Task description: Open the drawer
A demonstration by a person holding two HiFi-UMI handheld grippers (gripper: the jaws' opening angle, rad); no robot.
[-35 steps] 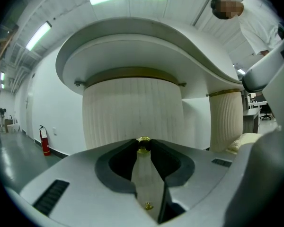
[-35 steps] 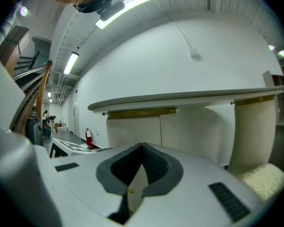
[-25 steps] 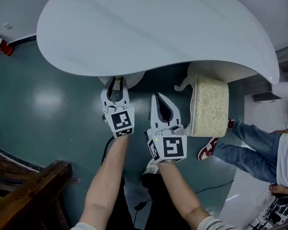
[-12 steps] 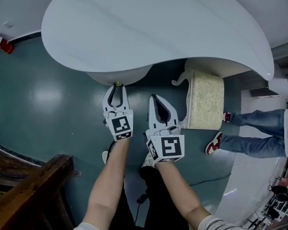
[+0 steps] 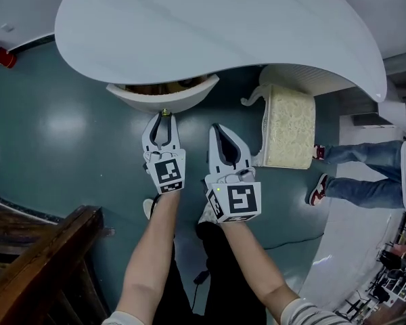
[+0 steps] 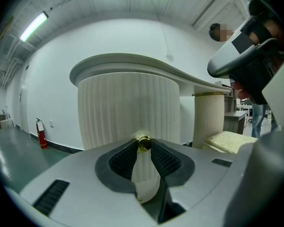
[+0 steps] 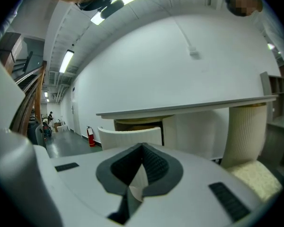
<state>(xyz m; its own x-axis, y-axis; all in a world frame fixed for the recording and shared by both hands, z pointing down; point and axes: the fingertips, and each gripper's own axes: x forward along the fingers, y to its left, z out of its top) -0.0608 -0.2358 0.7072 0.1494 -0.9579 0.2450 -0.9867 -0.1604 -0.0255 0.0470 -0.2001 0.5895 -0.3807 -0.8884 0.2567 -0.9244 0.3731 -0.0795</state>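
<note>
A white curved drawer (image 5: 162, 100) sticks out from under the white tabletop (image 5: 216, 32), and its brownish inside shows along the top. My left gripper (image 5: 164, 116) is shut on the small brass knob (image 6: 143, 143) at the middle of the ribbed drawer front (image 6: 128, 112). My right gripper (image 5: 223, 133) hangs beside it to the right, shut with nothing between its jaws, apart from the drawer. In the right gripper view the pulled-out drawer (image 7: 130, 137) stands ahead to the left, with a dark gap above it.
A cream cushioned stool (image 5: 289, 128) stands just right of my right gripper, by a ribbed table column (image 6: 208, 119). A person's legs in jeans (image 5: 365, 175) are at the right. A dark wooden railing (image 5: 40, 263) is at the lower left, a red fire extinguisher (image 5: 0, 54) far left.
The drawer has slid out from under the tabletop as my left gripper drew back on the knob; its inside now shows. The right gripper shifted slightly alongside.
</note>
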